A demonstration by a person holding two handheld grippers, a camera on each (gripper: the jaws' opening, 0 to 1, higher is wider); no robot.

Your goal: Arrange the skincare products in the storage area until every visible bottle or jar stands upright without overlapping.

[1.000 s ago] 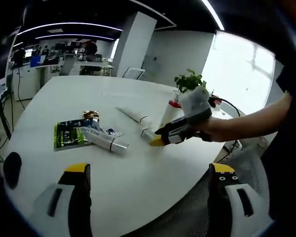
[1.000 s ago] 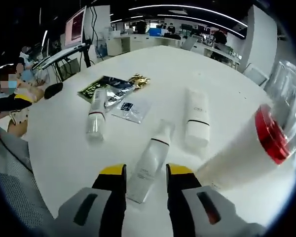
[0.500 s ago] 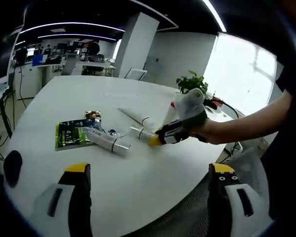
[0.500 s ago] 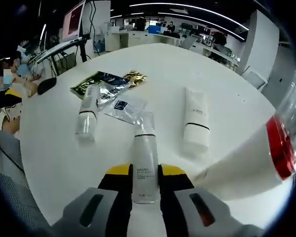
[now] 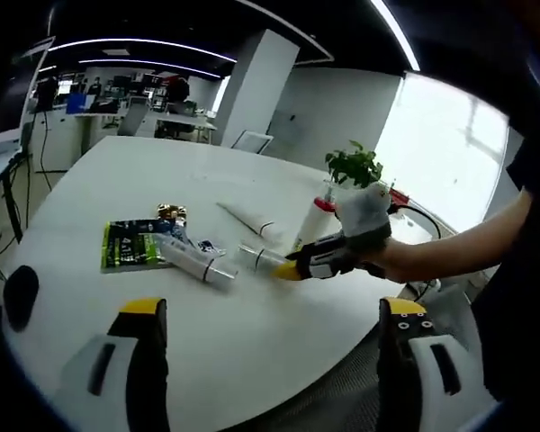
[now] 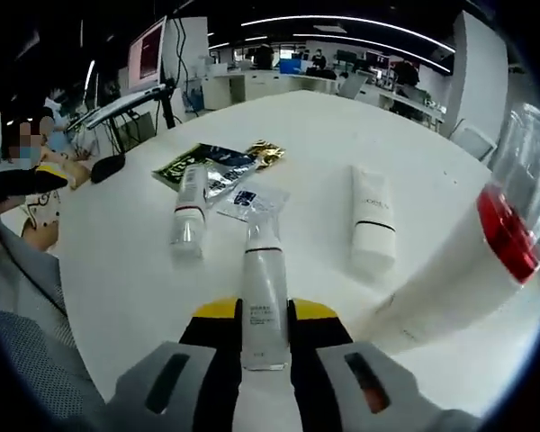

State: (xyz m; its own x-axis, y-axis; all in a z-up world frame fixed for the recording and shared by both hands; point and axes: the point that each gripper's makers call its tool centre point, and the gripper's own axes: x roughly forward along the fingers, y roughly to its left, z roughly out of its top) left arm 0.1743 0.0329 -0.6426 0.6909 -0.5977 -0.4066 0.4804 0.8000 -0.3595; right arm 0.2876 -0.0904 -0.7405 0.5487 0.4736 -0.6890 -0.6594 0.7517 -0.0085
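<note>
Yellow-tipped fingers of the right gripper [image 6: 265, 317] clamp the tail of a white tube [image 6: 265, 286] lying on the round table [image 6: 135, 270], likely to stand it upright; two more tubes lie nearby. Left gripper [image 5: 268, 317] waits, jaws wide apart.

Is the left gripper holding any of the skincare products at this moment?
No. In the left gripper view the left gripper stands wide open with nothing between its jaws, well short of the tubes lying on the white table.
</note>
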